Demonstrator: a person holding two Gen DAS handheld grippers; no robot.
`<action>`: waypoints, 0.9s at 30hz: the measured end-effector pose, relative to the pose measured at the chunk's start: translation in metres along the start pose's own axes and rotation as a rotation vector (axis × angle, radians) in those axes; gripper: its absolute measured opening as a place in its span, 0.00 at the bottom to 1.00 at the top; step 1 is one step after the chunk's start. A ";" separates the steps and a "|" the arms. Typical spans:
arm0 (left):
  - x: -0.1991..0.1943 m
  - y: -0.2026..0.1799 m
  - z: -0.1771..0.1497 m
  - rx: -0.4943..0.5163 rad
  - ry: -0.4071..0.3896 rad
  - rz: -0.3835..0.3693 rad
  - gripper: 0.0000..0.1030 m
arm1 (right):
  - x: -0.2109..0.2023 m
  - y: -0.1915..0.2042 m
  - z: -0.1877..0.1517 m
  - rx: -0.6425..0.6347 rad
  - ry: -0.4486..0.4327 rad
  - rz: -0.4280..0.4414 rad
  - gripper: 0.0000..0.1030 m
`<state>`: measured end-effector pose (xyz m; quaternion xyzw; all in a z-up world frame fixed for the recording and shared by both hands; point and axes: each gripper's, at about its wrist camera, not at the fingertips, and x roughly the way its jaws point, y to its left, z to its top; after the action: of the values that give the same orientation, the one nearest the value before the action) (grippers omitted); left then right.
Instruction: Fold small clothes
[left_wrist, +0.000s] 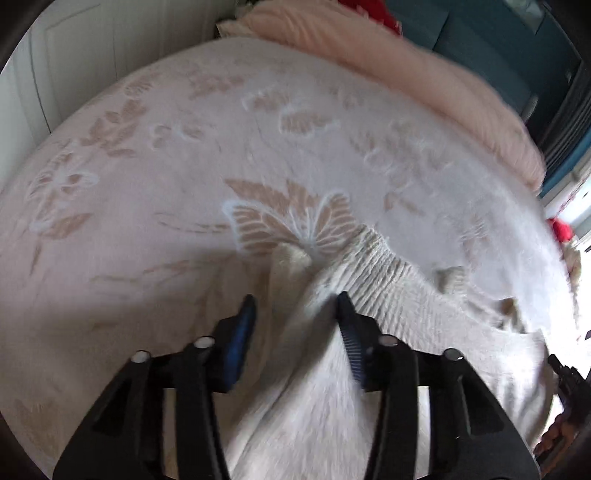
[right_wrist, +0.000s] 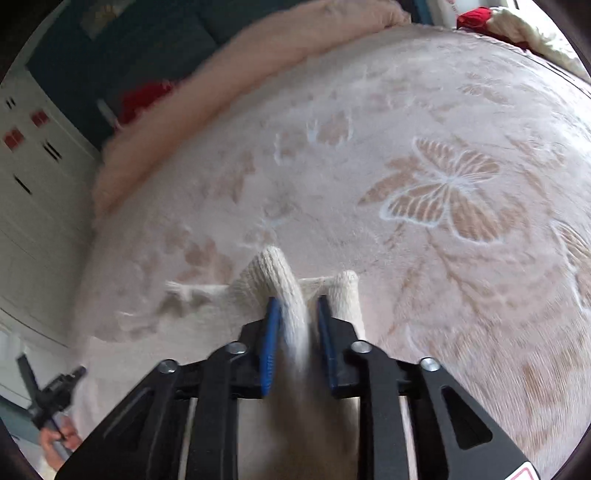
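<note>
On the bed lies a pale pink plush blanket with raised butterfly and leaf patterns (left_wrist: 155, 206), and on it, toward the six o'clock side of both views, is the cream-white ribbed knit garment (left_wrist: 373, 258). It looks like a small sweater or similar, but I cannot say which part is which.

The left gripper (left_wrist: 295, 306) has its blue-padded fingers (left_wrist: 243, 332) standing rather wide, with a raised fold of the cream knit between them. From this view I cannot tell if the pads really press the cloth or only stand on both sides of it. The right gripper (right_wrist: 295, 306) is much narrower; a ridge of the knit goes up between its blue pads (right_wrist: 267, 343), so I judge it is holding the garment there.

I think each gripper takes one end of the same edge, so that the cloth can be lifted and laid over itself evenly. The other tool shows at four o'clock in the left view and at eight o'clock in the right view, so the two stand side by side.

The long axis of the garment seems to run from one gripper to the other, across the bed. In the right view two rounded knit ends (right_wrist: 273, 266) point to twelve o'clock, away from the person.
</note>
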<state>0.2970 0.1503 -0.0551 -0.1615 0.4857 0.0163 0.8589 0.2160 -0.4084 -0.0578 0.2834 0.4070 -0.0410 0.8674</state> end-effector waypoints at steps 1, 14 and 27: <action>-0.017 0.007 -0.004 0.003 -0.008 -0.005 0.52 | -0.021 -0.003 -0.009 0.002 -0.025 0.009 0.43; -0.083 0.089 -0.156 -0.401 0.070 -0.182 0.83 | -0.091 -0.042 -0.182 0.123 0.114 0.094 0.66; -0.088 0.059 -0.096 -0.463 0.086 -0.291 0.12 | -0.095 0.004 -0.112 0.275 0.005 0.273 0.14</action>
<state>0.1601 0.1899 -0.0419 -0.4223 0.4767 -0.0037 0.7710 0.0774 -0.3615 -0.0433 0.4520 0.3575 0.0225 0.8169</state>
